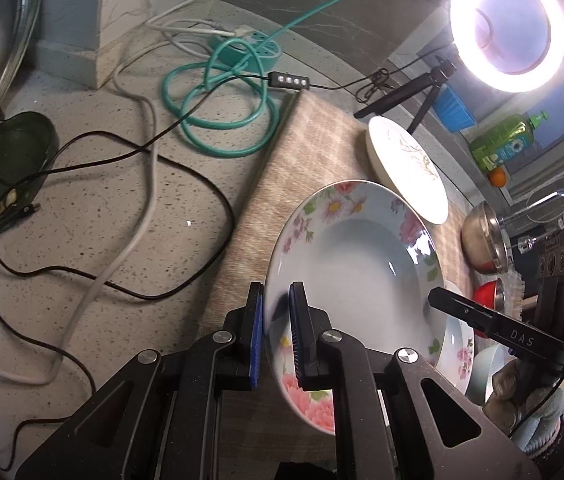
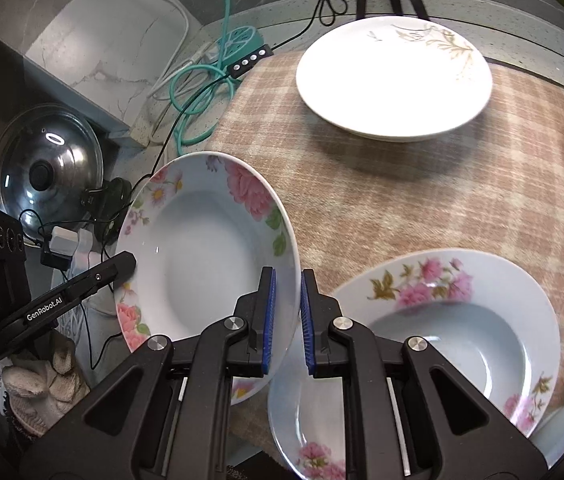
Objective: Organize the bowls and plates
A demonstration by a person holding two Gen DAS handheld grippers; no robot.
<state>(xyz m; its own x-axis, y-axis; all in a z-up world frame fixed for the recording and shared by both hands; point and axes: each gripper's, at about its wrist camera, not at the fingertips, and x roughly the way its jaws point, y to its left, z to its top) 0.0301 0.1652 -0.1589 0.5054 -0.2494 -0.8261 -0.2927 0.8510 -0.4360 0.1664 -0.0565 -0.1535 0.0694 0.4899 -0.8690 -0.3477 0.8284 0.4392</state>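
Observation:
A deep floral plate (image 1: 362, 256) (image 2: 202, 256) hangs tilted above the checked cloth, held by both grippers at opposite rims. My left gripper (image 1: 276, 290) is shut on its near-left rim. My right gripper (image 2: 287, 280) is shut on its right rim. Each view shows the other gripper's black fingers (image 1: 478, 318) (image 2: 82, 284) on the far rim, with gloved hands behind. A second floral plate (image 2: 462, 320) rests on the cloth below right, and a third (image 2: 302, 420) lies partly under it. A white plate with a gold plant pattern (image 1: 406, 168) (image 2: 394, 80) sits at the cloth's far end.
Teal, black and white cables (image 1: 218, 120) and a teal power strip (image 2: 242, 42) lie on the speckled counter left of the cloth (image 2: 422, 200). A glass pot lid (image 2: 48, 168) leans at left. A steel bowl (image 1: 482, 240), red bowl (image 1: 488, 292), ring light (image 1: 510, 28) and green bottle (image 1: 506, 140) stand to the right.

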